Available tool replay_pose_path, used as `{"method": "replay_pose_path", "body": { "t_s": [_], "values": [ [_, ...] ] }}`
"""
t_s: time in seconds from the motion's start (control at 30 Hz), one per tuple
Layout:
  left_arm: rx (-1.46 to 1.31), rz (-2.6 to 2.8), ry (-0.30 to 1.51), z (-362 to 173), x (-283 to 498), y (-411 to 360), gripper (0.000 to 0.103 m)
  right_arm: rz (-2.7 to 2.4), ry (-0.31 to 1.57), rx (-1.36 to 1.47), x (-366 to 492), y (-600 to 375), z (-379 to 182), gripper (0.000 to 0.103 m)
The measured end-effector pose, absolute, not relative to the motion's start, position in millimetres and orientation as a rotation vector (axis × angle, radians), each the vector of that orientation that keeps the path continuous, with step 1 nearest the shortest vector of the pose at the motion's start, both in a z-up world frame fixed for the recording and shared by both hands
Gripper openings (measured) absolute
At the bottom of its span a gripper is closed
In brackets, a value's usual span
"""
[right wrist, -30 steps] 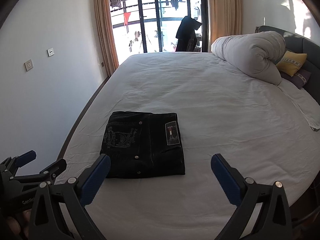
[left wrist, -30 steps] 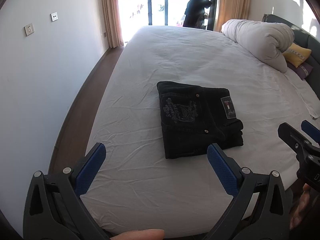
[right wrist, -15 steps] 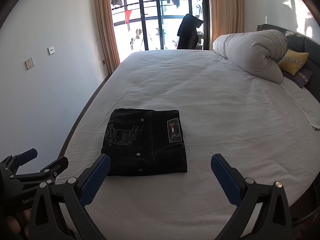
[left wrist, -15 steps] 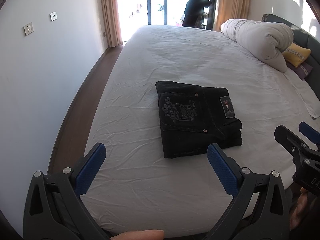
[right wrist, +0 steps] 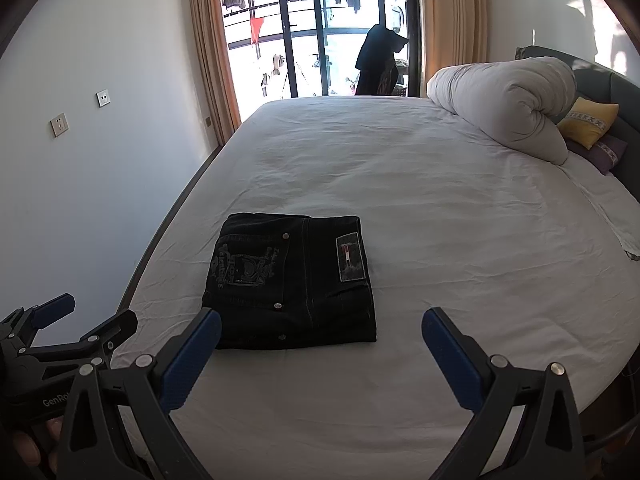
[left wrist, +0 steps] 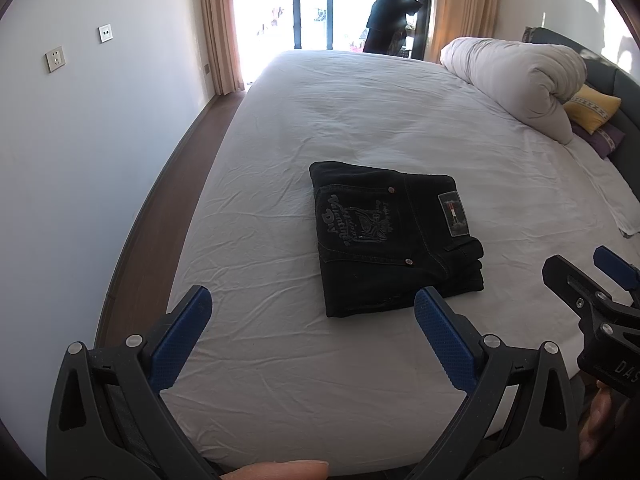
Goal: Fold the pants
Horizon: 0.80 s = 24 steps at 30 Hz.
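Black pants (left wrist: 390, 236) lie folded into a compact rectangle on the white bed sheet (left wrist: 360, 128), back pocket print and a small label facing up. They also show in the right wrist view (right wrist: 294, 286). My left gripper (left wrist: 312, 312) is open and empty, held back over the bed's near edge, short of the pants. My right gripper (right wrist: 320, 334) is open and empty, also short of the pants. Each gripper shows in the other's view: the right gripper (left wrist: 588, 276) and the left gripper (right wrist: 88, 316).
A rolled white duvet (left wrist: 520, 80) and a yellow pillow (left wrist: 592, 106) lie at the bed's far right by the dark headboard. A white wall (left wrist: 80, 140) and wooden floor strip (left wrist: 160, 200) run along the left. Balcony doors (right wrist: 320, 28) stand beyond the bed.
Both grippers have drawn slightly back and up from the folded pants, which now sit a little farther off in both views. The pants have not moved.
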<state>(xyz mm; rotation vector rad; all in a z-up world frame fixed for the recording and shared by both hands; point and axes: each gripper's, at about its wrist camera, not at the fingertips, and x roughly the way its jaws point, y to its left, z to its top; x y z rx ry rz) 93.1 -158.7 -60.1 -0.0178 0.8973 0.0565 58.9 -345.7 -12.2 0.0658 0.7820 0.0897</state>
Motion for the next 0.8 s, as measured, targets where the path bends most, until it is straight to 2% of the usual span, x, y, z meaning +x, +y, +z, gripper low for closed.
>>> {"method": "replay_pose_path", "body": {
  "t_s": [0.8],
  "values": [
    [-0.012,0.05,0.902,-61.1,95.2,-162.2,0.103,0.095,0.79,0.068,59.9,-347.3,-14.6,0.103]
  ]
}}
